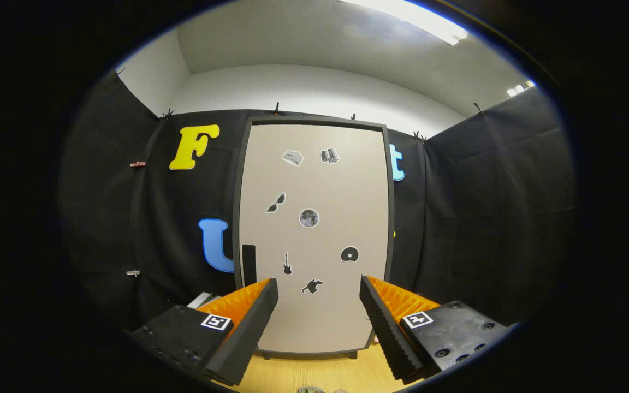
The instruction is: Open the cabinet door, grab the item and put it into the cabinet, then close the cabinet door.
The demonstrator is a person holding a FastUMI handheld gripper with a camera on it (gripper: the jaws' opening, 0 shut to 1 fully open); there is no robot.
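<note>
A tall cabinet (314, 234) with a pale beige door in a dark frame stands straight ahead on the wooden table (314, 371). The door is closed and carries several small dark stickers. A dark vertical handle (249, 265) sits near the door's lower left edge, just beyond my left finger. My gripper (319, 295) is open, its two fingers spread wide in front of the door's lower part, with nothing between them. A pale flat item (202, 299) peeks out behind the left finger, left of the cabinet; I cannot tell what it is.
Black cloth walls close the booth on the left, right and behind the cabinet. A white wall and a ceiling light show above. A narrow strip of wooden table lies between my fingers and the cabinet's base.
</note>
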